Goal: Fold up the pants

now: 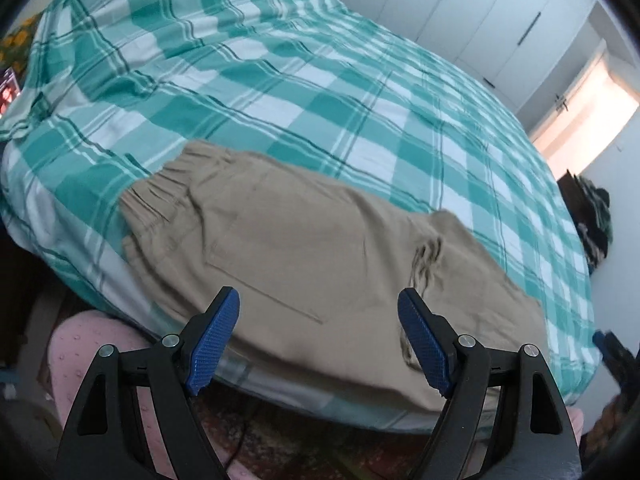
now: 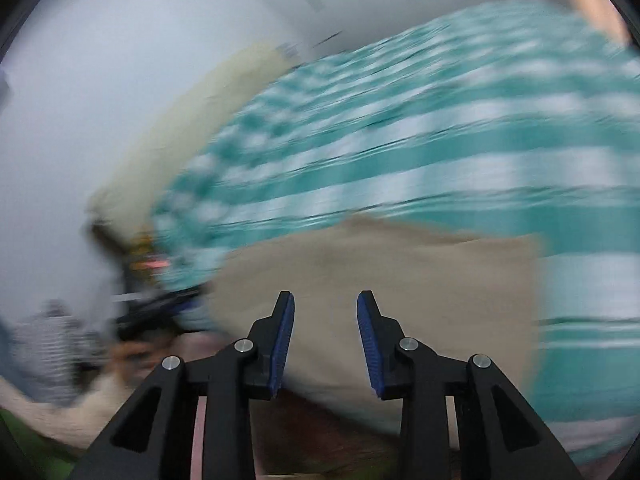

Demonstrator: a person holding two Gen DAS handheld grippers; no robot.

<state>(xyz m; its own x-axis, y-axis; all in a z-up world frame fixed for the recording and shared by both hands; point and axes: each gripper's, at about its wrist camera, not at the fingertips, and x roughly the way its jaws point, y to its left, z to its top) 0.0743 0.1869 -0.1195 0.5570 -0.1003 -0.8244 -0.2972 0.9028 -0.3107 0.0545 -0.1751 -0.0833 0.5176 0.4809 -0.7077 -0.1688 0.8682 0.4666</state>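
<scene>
Left hand-held gripper (image 1: 319, 338) wide open, empty, poised over tan pants (image 1: 320, 248) spread on bed (image 1: 280, 80); right hand-held gripper (image 2: 325, 342) part-open, empty, view blurred.

My right gripper (image 2: 326, 340) hangs empty, fingers parted, above blurred tan pants (image 2: 400, 280) on the checked bedspread (image 2: 440, 140).

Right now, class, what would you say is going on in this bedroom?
A person holding two grippers is folding tan pants that lie on a bed with a green checked cover. The left gripper and right gripper are both open above the near edge of the pants, gripping nothing. The right wrist view is motion-blurred, so the state of the fold is unclear.
</scene>
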